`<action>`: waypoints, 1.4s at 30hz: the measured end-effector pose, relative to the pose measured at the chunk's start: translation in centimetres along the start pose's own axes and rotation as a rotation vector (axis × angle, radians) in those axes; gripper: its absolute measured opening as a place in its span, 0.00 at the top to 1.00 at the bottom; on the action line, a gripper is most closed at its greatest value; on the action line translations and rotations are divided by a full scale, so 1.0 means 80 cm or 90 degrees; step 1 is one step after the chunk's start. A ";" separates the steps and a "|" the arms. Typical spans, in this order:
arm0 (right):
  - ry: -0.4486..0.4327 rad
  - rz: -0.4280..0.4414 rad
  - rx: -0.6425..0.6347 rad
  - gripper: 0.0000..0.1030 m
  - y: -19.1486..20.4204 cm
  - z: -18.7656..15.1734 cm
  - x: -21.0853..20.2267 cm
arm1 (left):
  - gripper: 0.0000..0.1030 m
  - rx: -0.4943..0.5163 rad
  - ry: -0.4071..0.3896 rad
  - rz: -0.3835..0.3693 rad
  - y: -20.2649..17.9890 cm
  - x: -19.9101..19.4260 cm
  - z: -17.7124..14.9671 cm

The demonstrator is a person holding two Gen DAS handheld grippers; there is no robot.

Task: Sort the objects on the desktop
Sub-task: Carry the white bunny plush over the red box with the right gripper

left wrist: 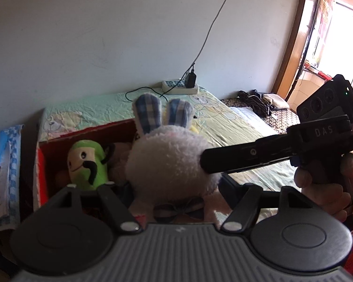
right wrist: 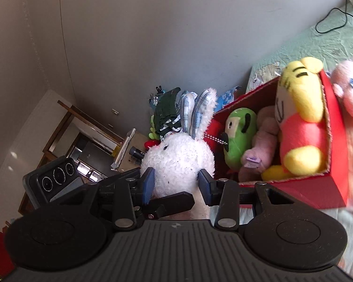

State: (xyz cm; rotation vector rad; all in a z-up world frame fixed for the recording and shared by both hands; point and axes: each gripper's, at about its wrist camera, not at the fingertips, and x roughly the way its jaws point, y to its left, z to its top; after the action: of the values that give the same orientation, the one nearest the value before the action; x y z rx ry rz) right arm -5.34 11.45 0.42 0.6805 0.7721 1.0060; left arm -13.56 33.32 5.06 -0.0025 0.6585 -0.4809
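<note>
Looking along the left hand-held gripper [left wrist: 174, 188]: white rabbit plush [left wrist: 169, 162] hides both fingertips, grip impossible to judge; red box [left wrist: 43, 164] behind it, green plush [left wrist: 87, 164] inside. Right wrist view: right hand-held gripper [right wrist: 176, 184], blue pads [right wrist: 149, 184] pinching the rabbit beside the box; box's far end cut off.

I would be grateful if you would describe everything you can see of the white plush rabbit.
The white plush rabbit is fluffy, with a round head, a small dark eye and two upright ears lined in blue-and-white check. A dark checked bow sits at its neck, seen in the left wrist view. It stands upright just outside the red box of other plush toys. The right gripper has its blue pads on either side of the head, apparently pressing the fur.
</note>
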 end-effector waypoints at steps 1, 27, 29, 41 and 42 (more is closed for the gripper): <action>0.001 -0.001 -0.011 0.58 0.002 0.003 0.010 | 0.29 -0.001 -0.003 0.005 0.009 0.000 0.001; 0.037 -0.061 -0.195 0.63 -0.020 0.023 0.159 | 0.29 0.014 0.028 0.123 0.142 0.070 -0.019; 0.050 -0.069 -0.205 0.63 -0.021 0.018 0.163 | 0.29 0.019 0.041 0.127 0.143 0.074 -0.026; 0.074 -0.091 -0.205 0.56 -0.030 0.016 0.161 | 0.22 0.027 0.058 0.151 0.138 0.077 -0.035; 0.070 -0.089 -0.201 0.56 -0.030 0.016 0.158 | 0.21 0.026 0.056 0.151 0.137 0.074 -0.036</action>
State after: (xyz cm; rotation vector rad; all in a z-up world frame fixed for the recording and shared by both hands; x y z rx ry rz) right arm 0.98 21.92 -3.84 0.2977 0.7250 1.0144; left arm -6.48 40.93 -2.35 0.1348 0.7245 -0.2673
